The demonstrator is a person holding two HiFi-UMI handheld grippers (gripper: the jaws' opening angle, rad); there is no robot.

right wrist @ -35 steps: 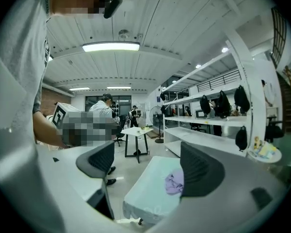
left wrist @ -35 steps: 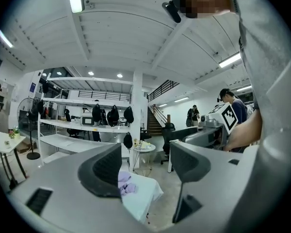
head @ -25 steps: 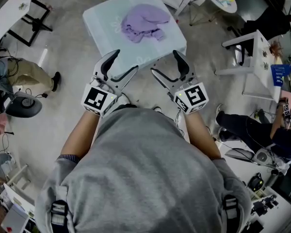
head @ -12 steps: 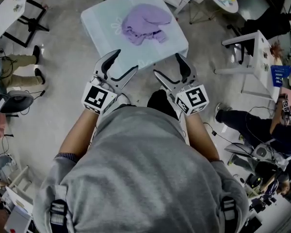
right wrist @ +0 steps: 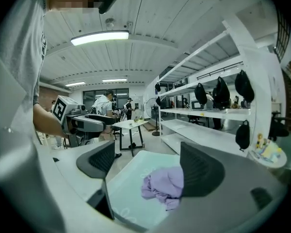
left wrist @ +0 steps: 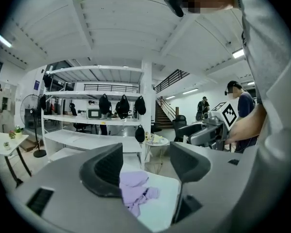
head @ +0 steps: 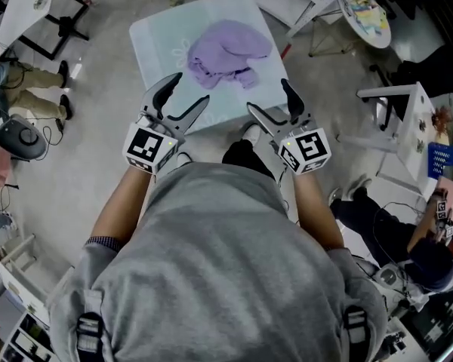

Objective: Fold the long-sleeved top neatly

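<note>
Short of the bench [head: 157,45], on the person's side of its near edge, both grippers are held level and aimed at it. Left gripper [head: 189,90]: jaws wide apart, nothing between them. Right gripper [head: 269,98]: jaws likewise spread and empty. Neither touches bench or cloth; each gripper view shows the garment only as background past its pads.

On the bench, toward its far right part, lies the long-sleeved top [head: 228,50], lilac, in a crumpled heap. It sits well back from the near edge, with bare surface on the left and near sides.

Handling (judgement): thin, soft knit; light and limp, no stiffness, not fragile. It should drape and drag rather than slide as one piece, so a pinch on a single layer at an edge seems wiser than a grab into the bulk. Best holds would be the shoulders or hem corners, one per gripper, to lift and shake it flat.

Orientation: no clear long axis yet. The heap is slightly wider across the bench than deep, with a small bunch trailing toward the near edge. Collar, hem and sleeves cannot be told apart.
</note>
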